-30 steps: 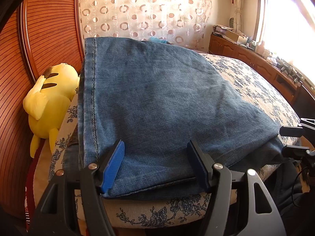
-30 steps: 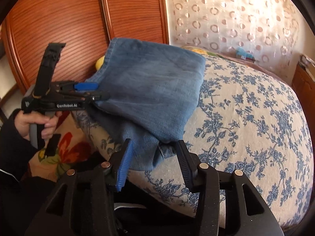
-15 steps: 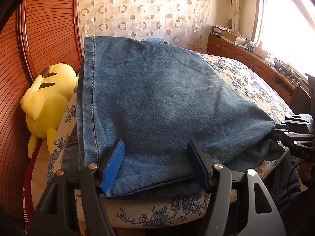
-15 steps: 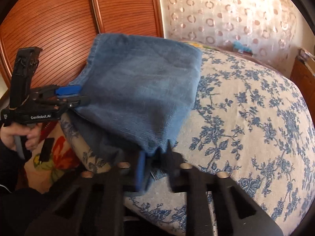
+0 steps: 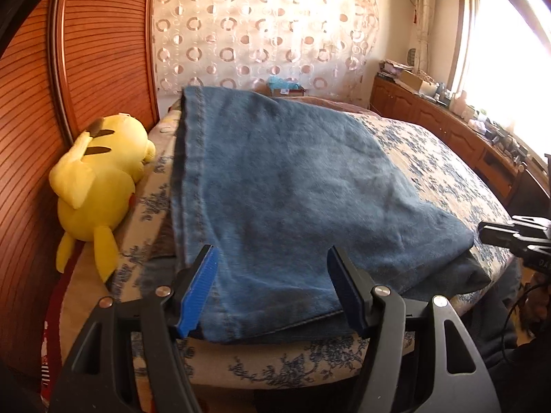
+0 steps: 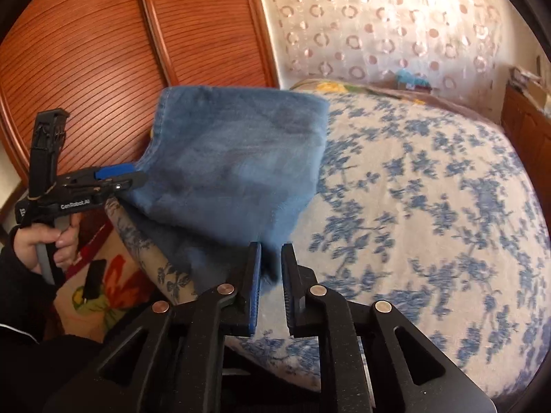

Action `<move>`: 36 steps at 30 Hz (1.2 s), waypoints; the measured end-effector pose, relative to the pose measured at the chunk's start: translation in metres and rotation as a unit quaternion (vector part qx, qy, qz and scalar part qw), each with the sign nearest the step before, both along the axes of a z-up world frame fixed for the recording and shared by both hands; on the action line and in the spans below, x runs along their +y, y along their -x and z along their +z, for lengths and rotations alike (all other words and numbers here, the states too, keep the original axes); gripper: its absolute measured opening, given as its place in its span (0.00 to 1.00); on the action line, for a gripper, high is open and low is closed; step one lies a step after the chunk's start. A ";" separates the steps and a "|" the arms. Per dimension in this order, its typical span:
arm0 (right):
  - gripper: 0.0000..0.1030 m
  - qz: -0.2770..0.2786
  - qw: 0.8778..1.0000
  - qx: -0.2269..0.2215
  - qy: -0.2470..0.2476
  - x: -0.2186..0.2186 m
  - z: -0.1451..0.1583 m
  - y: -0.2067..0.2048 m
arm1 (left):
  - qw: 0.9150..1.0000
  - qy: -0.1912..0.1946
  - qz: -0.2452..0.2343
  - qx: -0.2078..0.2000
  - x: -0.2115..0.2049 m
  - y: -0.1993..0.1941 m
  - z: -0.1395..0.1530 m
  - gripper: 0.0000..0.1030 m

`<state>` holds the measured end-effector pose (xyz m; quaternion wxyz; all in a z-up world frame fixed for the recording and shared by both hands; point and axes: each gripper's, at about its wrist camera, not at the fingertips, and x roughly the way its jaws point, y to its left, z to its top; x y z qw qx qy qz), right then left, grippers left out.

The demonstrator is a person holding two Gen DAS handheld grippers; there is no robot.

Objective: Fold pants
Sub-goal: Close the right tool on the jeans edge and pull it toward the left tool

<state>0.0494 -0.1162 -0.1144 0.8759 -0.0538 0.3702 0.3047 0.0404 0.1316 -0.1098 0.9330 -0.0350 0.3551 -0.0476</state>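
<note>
Folded blue jeans [image 5: 292, 189] lie along the near left side of the bed, hem toward the wooden wall. My left gripper [image 5: 272, 292] is open, its blue pads [image 5: 198, 296] straddling the jeans' near edge without pressing. In the right wrist view a hand [image 6: 51, 241] holds that left gripper [image 6: 113, 179] at the jeans' [image 6: 234, 158] left edge. My right gripper [image 6: 270, 275] sits at the jeans' near right corner, its jaws narrow and opening. A dark tip of denim shows between the pads, which do not pinch it. In the left wrist view the right gripper [image 5: 499, 237] stands just off the corner.
A yellow plush toy [image 5: 96, 189] lies between the jeans and the slatted wooden wall [image 5: 103, 51]. The floral bedspread [image 6: 430, 206] stretches right of the jeans. A wooden cabinet [image 5: 465, 134] with clutter runs under the window. A bright rug [image 6: 113, 282] lies on the floor.
My right gripper went from wide open to pinched on the jeans' corner, then drew back slightly with the jaws parting a little. The left gripper stayed put.
</note>
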 end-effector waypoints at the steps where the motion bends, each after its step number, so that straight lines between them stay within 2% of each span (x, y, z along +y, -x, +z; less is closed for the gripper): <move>1: 0.18 -0.002 1.000 -0.004 -0.003 -0.002 0.003 0.000 | 1.000 -0.001 0.002 -0.002 0.002 0.000 0.001 0.64; 3: 0.33 -0.006 1.000 -0.013 -0.011 -0.004 0.010 -0.001 | 1.000 -0.002 0.006 -0.002 0.004 0.000 0.001 0.64; 5: 0.39 -0.008 1.000 -0.016 -0.012 -0.002 0.013 -0.006 | 1.000 -0.003 0.009 -0.001 0.005 0.000 0.000 0.64; 8: 0.40 -0.008 1.000 -0.011 -0.009 0.009 0.011 -0.019 | 1.000 -0.005 0.011 0.004 0.006 -0.002 -0.004 0.64; 13: 0.40 -0.008 1.000 0.018 0.004 0.028 -0.010 -0.040 | 0.999 -0.013 0.026 0.014 0.014 -0.002 -0.012 0.64; 19: 0.41 -0.017 1.000 0.022 0.013 0.038 -0.017 -0.057 | 0.999 -0.003 0.044 0.010 0.037 -0.001 -0.011 0.64; 25: 0.43 -0.025 0.999 0.033 0.027 0.041 -0.022 -0.085 | 1.000 0.000 0.030 -0.001 0.050 -0.016 -0.001 0.64; 33: 0.44 -0.025 0.997 0.064 0.022 0.051 -0.027 -0.115 | 0.999 -0.003 0.022 0.043 0.059 -0.041 -0.017 0.64; 36: 0.44 -0.026 0.996 0.077 0.024 0.055 -0.032 -0.123 | 0.999 0.006 0.023 0.045 0.060 -0.041 -0.021 0.64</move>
